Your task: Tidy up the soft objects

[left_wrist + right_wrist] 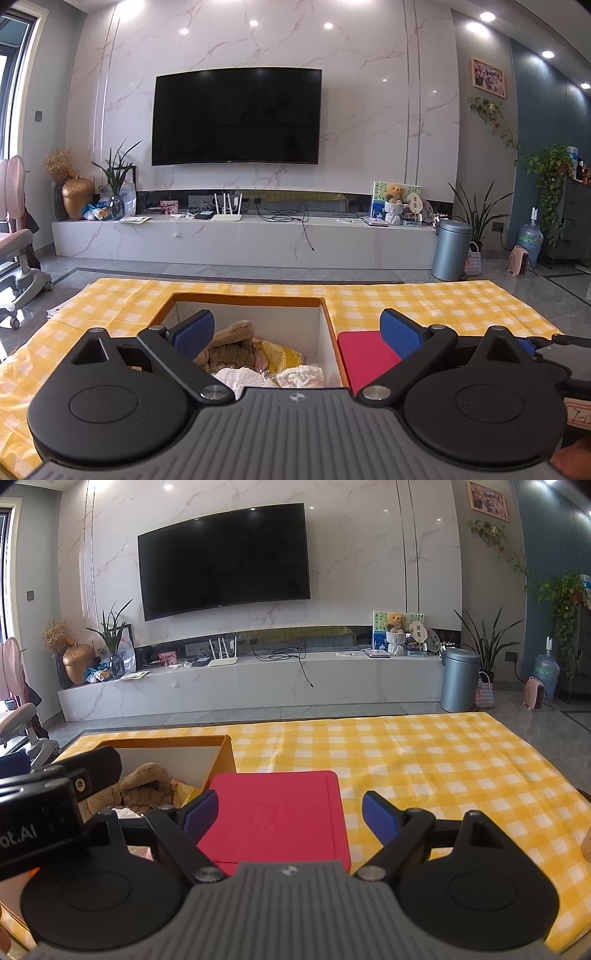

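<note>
Lying flat, red pad long axis toward TV; both grippers' jaws spread, empty.

left wrist: low, close behind its jaws, box between them | right wrist: likewise, red lid between | shared: box, lid, TV wall ahead

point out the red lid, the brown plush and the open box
red lid (280, 812): right wrist view, middle of its top face
brown plush (231, 349): left wrist view, its ribbed body
open box (247, 295): left wrist view, far orange rim
</note>
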`<state>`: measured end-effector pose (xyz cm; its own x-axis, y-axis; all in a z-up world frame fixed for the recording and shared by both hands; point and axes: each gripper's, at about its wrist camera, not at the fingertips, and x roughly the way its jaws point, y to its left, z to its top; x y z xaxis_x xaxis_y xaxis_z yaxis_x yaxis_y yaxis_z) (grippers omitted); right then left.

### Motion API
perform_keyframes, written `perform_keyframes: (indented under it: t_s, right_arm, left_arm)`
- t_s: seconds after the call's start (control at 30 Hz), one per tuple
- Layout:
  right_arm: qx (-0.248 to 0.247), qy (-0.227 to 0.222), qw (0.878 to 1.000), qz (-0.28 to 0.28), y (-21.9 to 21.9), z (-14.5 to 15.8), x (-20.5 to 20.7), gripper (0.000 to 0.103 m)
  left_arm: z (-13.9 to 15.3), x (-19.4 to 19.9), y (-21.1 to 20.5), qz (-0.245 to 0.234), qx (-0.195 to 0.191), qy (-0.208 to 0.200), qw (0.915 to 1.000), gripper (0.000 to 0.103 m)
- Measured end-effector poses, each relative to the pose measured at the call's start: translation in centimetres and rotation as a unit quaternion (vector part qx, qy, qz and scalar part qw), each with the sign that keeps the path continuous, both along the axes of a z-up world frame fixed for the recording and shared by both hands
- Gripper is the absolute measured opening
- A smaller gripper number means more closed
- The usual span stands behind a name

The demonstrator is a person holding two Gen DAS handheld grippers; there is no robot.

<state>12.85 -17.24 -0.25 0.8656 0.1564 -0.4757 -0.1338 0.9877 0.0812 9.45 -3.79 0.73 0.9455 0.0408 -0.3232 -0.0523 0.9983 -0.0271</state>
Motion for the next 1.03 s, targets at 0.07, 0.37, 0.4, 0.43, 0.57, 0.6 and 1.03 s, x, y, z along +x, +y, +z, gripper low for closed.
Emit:
perform_keyframes:
  t_s: [0.07,0.37,0.4,0.43,0.57,0.6,1.03]
  right_arm:
    - [0.002,0.001,1.0,-0.001,-0.01,-0.02,-0.03,0.084]
    - [-0.003,0.002,1.0,-0.002,0.02,-0.03,0.18,0.084]
    - [-0.003,0.003,1.0,-0.001,0.03,-0.06,0.2,0.084]
    - [-0.003,0.004,1.0,-0.001,0.05,-0.07,0.2,0.084]
    - [-0.003,0.007,1.0,-0.002,0.04,-0.17,0.26,0.084]
    - [-0.004,0.007,1.0,-0.002,0.05,-0.19,0.28,0.084]
    - [-0.012,0.003,1.0,0.001,0.3,0.08,0.08,0.084]
  left_arm:
    - [0.08,-0.12,-0.16,-0.001,0.005,-0.003,1.0,0.103]
    - [-0.07,0.12,-0.15,0.003,0.008,0.001,1.0,0.103]
    - [-0.08,0.16,-0.14,0.003,0.008,0.003,1.0,0.103]
    - [-0.11,0.16,-0.1,0.003,0.008,0.004,1.0,0.103]
    - [-0.16,0.25,-0.1,0.004,0.008,0.008,0.9999,0.103]
    - [-0.16,0.26,-0.08,0.005,0.008,0.009,0.9999,0.103]
    - [-0.12,0.38,-0.05,0.003,0.012,0.014,0.9998,0.103]
